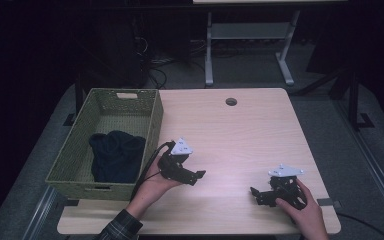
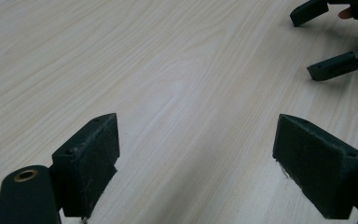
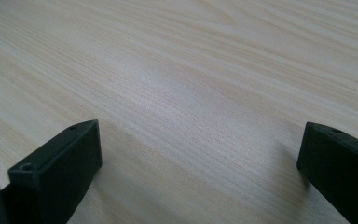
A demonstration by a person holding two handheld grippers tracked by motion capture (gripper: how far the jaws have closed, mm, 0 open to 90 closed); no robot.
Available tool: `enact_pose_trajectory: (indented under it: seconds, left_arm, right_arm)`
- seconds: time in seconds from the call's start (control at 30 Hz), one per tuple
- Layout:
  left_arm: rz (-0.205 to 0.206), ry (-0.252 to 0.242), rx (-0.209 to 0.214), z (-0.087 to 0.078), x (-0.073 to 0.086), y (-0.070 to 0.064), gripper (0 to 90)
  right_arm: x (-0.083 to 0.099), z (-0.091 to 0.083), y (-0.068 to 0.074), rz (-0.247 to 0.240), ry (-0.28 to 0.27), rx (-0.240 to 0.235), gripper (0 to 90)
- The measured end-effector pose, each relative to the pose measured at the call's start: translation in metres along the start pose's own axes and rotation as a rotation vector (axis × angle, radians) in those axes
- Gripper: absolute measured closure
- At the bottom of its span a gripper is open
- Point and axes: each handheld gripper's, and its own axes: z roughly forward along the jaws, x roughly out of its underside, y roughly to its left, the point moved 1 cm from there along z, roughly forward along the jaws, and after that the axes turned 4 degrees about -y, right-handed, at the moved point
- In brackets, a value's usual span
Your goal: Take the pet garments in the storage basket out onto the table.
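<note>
My left gripper [image 1: 196, 176] sits low in the centre-left of the high view, jaws spread wide with nothing but bare wood between them. My right gripper [image 1: 256, 193] rests at the lower right of that frame, likewise parted and holding nothing; its jaw tips also show at the upper right of the left gripper view [image 2: 328, 37].

Going by size: the pale wooden table [image 1: 240, 130] fills the middle of the high view. The woven green rectangular basket [image 1: 152, 120] stands at its left edge, just beside my left gripper. Inside it, toward the near end, lies the crumpled dark navy cloth [image 1: 116, 155], bunched against the basket's floor and near wall.

I judge that cloth to be light, soft and floppy, with no stiffness. It should not slip much between the pads, but it will drape and may snag on the weave or the rim when lifted. I would pinch a raised fold near the top of the heap, taking a thick gather rather than a thin edge, and lift straight up clear of the wall.
</note>
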Motion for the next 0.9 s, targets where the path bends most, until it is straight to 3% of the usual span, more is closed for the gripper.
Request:
enact_pose_trajectory:
  seconds: [0.53,0.9]
  left_arm:
    - [0.006,-0.017,-0.004,-0.012,-0.016,0.008,14.2]
    - [-0.012,-0.038,-0.016,-0.028,-0.029,0.024,14.1]
  right_arm:
    - [0.0,0.0,0.0,-0.001,-0.001,0.0,0.0]
    - [0.0,0.0,0.0,-0.005,-0.005,0.002,0.0]
